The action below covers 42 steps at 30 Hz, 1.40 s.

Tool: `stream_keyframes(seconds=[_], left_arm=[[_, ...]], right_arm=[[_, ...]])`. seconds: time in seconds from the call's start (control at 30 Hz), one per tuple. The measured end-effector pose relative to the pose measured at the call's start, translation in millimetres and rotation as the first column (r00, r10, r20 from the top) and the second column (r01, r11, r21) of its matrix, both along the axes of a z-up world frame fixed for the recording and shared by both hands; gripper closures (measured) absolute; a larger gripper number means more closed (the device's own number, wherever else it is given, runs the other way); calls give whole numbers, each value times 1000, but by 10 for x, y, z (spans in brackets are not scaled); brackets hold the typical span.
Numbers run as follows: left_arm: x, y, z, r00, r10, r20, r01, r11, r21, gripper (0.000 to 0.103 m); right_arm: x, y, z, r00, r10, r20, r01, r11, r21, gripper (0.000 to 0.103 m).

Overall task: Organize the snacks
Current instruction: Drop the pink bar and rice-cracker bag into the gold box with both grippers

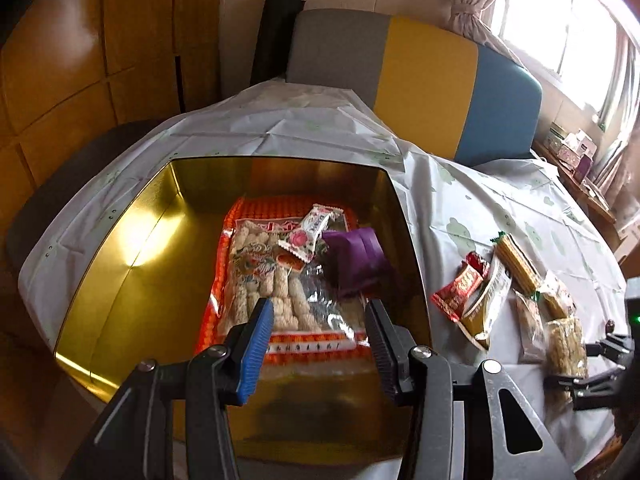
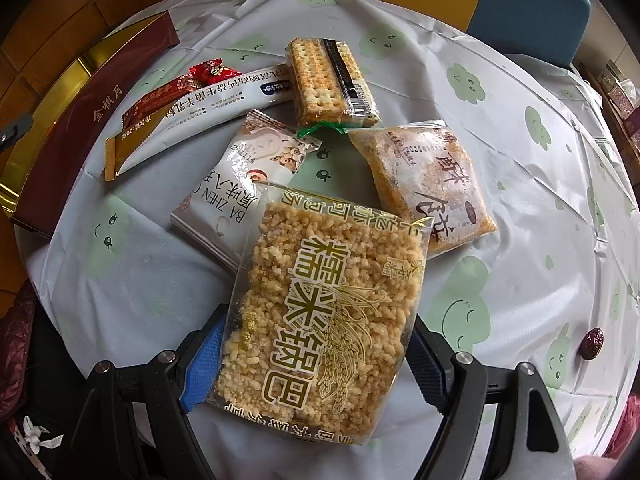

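Note:
A gold tin box [image 1: 132, 248] sits on the table and holds a large orange bag of puffed rice sticks [image 1: 264, 280], a white candy packet [image 1: 310, 232] and a purple packet [image 1: 358, 264]. My left gripper [image 1: 320, 344] is open and empty over the box's near edge. My right gripper [image 2: 316, 364] has its jaws around a clear pack of crispy rice cake [image 2: 320, 320], which lies on the table between them. Beyond it lie a white Ba Zhen packet [image 2: 224, 204], a cracker pack [image 2: 328, 80], an orange pastry pack [image 2: 428, 184], a long white sachet [image 2: 200, 112] and a red candy [image 2: 212, 72].
The box's dark red outer wall [image 2: 88, 120] shows at the left in the right wrist view. A red date [image 2: 592, 344] lies at the table's right. A white tablecloth with green clouds [image 2: 520, 80] covers the table. A grey, yellow and blue chair back [image 1: 424, 80] stands behind it.

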State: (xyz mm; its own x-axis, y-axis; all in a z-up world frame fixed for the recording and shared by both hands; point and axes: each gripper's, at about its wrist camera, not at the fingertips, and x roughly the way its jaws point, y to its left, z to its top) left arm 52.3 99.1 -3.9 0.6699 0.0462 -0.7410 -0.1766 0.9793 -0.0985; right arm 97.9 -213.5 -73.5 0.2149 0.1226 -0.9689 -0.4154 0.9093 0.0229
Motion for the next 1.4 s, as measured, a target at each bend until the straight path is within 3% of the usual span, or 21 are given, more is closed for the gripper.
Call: stream_keyframes(seconds=[0.27,0.53,0.73,0.93,1.03,1.13,1.27,1.4], left_arm=[[-139,100,-24,999,32,-6,-32,1000,0,55],[-200,340,0,995,101,6,-101,994,-37,55],[-288,682,107,976,213,43,-212,977,-30,55],[-393,1089,165,942,328,67,-326,945,-39,55],[-426,1231,145,928,366,66,-363,930,-55,55],[-430,1282,112,924,379,56,-375,925,-64,55],[-419,1265,90,928,370,52,-366,928,-66,55],[-404,1179,88,936,347,55,-345,937,-54,55]], right_arm=[[-56,33,99,1000,-10,12,10,1000,-16,23],[-134,239,540,995,0,97,-9,996,94,23],[-50,874,950,978,87,191,-127,970,207,23],[13,1811,1264,941,207,266,-286,909,303,23],[70,2250,1231,932,251,263,-329,890,317,22],[93,2603,994,928,312,203,-360,890,280,22],[49,2744,679,922,354,157,-380,906,189,22],[54,2696,629,927,347,140,-371,899,233,16]])
